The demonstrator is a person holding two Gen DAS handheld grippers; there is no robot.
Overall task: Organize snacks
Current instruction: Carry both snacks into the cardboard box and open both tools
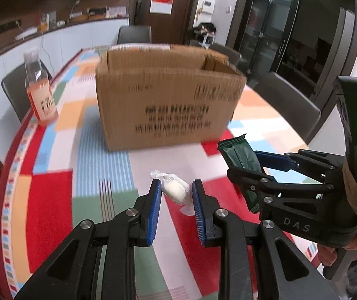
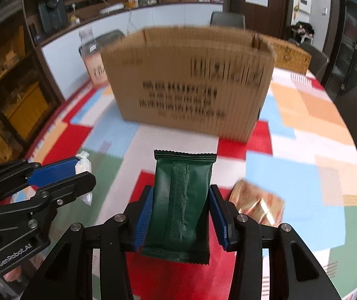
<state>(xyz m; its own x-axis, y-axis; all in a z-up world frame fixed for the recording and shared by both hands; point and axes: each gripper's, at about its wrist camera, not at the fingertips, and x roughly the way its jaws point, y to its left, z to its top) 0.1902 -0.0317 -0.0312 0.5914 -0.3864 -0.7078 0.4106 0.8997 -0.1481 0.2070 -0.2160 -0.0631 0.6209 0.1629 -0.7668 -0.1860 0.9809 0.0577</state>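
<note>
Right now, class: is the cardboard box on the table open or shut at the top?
Open. The cardboard box has its flaps standing up around the top edge, with nothing covering it.

A cardboard box stood at the far middle of the table. A bottle stood left of it. Nearer, a wrapped bun lay left of a snack packet, with another packet at the right.

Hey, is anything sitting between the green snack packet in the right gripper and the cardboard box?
Nothing visible. The green packet, clamped in the right gripper, faces the cardboard box across bare tablecloth. The orange packet lies off to the right, and the left gripper with its white snack is off to the left.
</note>
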